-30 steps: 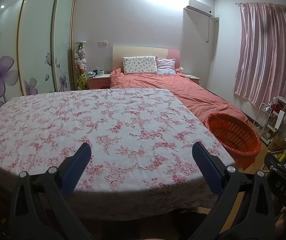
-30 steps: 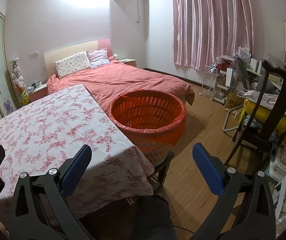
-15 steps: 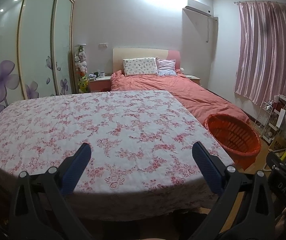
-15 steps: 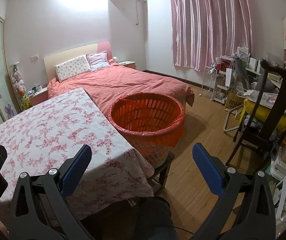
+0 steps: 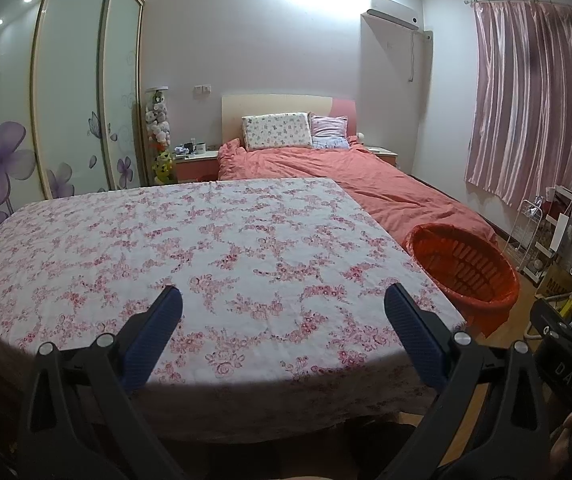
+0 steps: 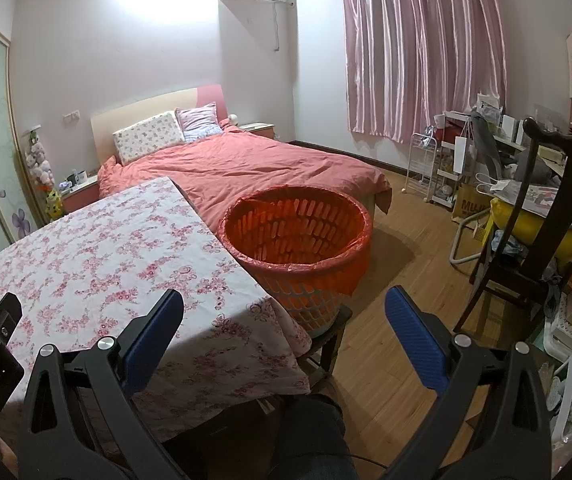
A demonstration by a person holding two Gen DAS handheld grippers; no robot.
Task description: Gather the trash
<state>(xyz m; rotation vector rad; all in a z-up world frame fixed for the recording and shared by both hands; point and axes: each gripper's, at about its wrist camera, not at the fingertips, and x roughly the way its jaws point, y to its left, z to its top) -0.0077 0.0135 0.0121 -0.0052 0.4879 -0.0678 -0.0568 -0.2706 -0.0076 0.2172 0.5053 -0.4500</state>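
Hovering over the floral-clothed desk, both the left gripper and right gripper hang released, grasping nothing. No trash shows on it. Beside the desk stands the round orange plastic basket; collecting seems finished or unstarted.

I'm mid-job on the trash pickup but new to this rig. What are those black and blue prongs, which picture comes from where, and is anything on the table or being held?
The prongs are two-finger grippers, one in each of a person's hands, with a fisheye camera looking along the fingers. One picture is from the left gripper, hanging over the floral tablecloth. The other is from the right gripper, which faces the table corner and the orange basket with its red liner, on a low stool beside the table. Both grippers are open and empty. No trash shows on the cloth. Behind is a bed.
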